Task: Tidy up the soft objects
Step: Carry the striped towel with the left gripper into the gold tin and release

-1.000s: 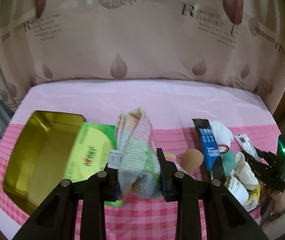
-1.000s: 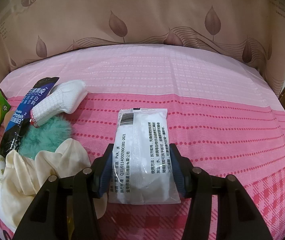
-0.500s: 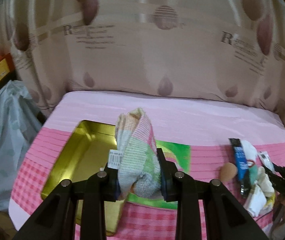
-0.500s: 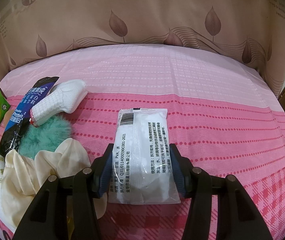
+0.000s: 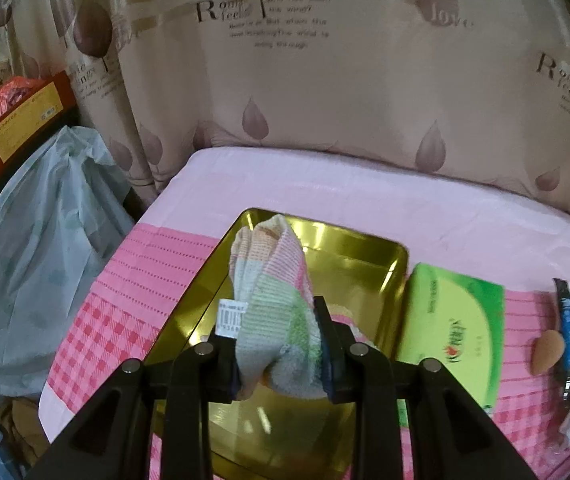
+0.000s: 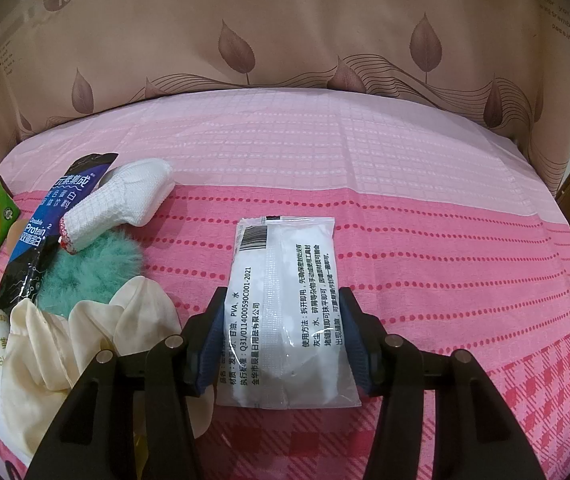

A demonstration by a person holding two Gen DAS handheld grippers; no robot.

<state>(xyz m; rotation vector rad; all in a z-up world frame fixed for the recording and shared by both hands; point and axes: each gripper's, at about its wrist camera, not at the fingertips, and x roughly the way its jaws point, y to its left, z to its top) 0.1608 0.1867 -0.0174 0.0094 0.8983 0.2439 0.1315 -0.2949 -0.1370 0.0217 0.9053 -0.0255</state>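
Tissue pack [image 5: 451, 322] lies right of tin [image 5: 369, 276], seemingly touching it; sponge [image 5: 547, 350] farther right.

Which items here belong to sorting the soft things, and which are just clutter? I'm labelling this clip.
Job:
left tongs holding striped cloth
gold tin
right tongs around white packet
teal fluff
white sock

Lying about:
green box
grey bag

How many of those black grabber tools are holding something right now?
2. The left gripper has its jaws shut on a striped cloth above the gold tin. The right gripper clamps a white packet.
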